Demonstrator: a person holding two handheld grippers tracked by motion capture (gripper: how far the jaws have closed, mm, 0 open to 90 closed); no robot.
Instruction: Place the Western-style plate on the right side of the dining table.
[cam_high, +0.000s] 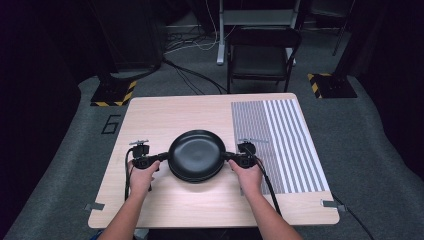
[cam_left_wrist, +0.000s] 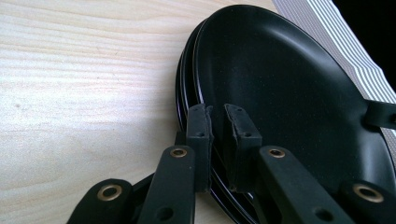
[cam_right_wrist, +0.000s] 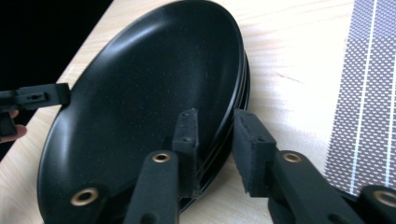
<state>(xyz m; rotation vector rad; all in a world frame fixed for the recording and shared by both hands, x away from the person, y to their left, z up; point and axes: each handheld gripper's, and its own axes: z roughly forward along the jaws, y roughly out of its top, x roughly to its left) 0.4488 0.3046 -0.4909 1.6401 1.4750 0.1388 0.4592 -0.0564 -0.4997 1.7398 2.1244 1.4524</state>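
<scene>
A stack of black plates (cam_high: 196, 155) lies in the middle of the wooden table (cam_high: 165, 205). My left gripper (cam_high: 165, 156) is shut on the stack's left rim. In the left gripper view the pads (cam_left_wrist: 200, 128) pinch the rim of the plates (cam_left_wrist: 280, 93). My right gripper (cam_high: 227, 156) is at the opposite rim. In the right gripper view it (cam_right_wrist: 217, 126) straddles the edge of the plates (cam_right_wrist: 140, 102), one pad over the top plate and the other outside the stack with a thin gap showing. A hand holds each gripper.
A grey-and-white striped mat (cam_high: 285, 145) covers the table's right part, close to the right gripper. A dark folding chair (cam_high: 262, 55) stands beyond the far edge. Cables run over the floor behind. Bare wood lies in front of and behind the plates.
</scene>
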